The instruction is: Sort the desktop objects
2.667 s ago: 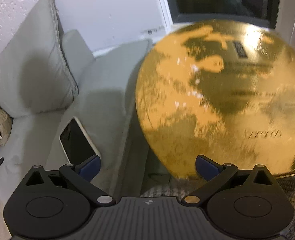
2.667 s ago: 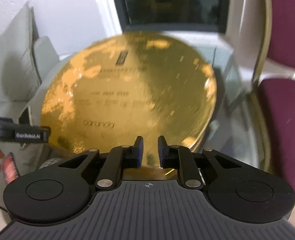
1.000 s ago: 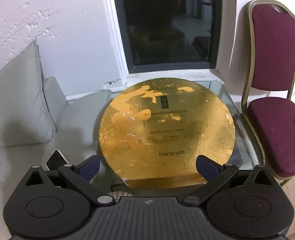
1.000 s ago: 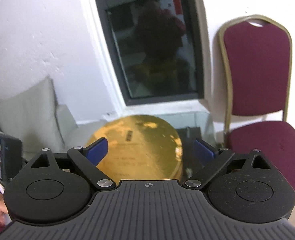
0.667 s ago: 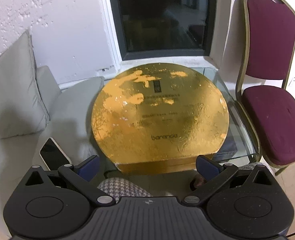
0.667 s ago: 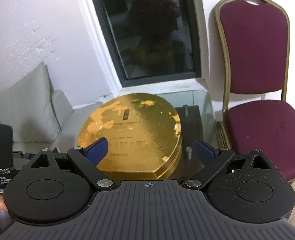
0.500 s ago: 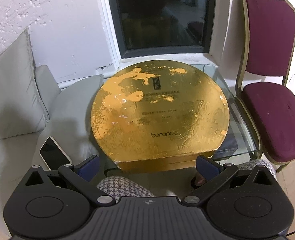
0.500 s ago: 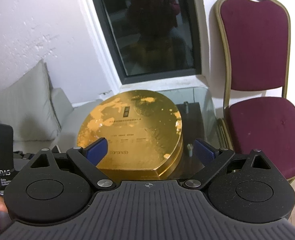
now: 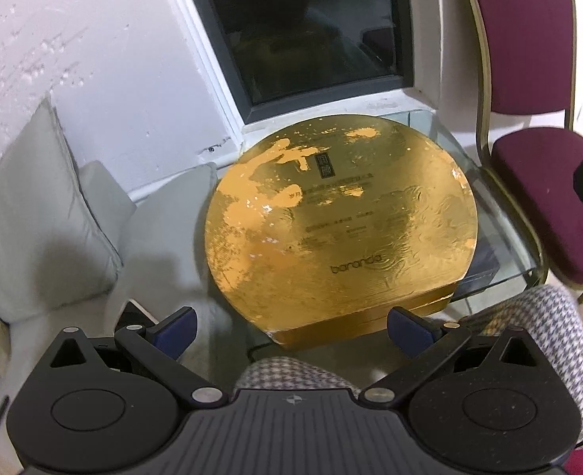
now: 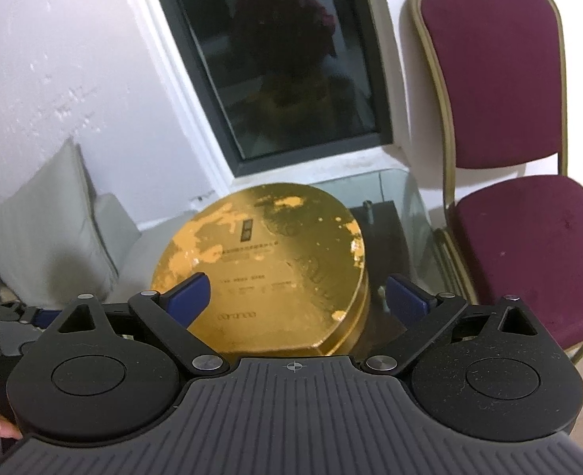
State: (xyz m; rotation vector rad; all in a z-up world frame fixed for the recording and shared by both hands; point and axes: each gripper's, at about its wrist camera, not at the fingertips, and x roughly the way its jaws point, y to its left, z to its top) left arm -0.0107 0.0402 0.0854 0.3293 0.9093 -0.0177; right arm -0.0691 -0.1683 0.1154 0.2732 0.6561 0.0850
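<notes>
Lying flat on the glass table (image 9: 501,273), the gold box (image 9: 339,221) was seen alone at its centre, a grey cushion (image 9: 30,213) to the left and a maroon chair (image 9: 544,182) to the right. Whether sorting was pending or finished could not be judged. Any lift of so wide a box would be best shared from opposite rims. The left gripper (image 9: 291,326) and right gripper (image 10: 296,297) were held back above the near edge, jaws spread wide, nothing gripped.
</notes>
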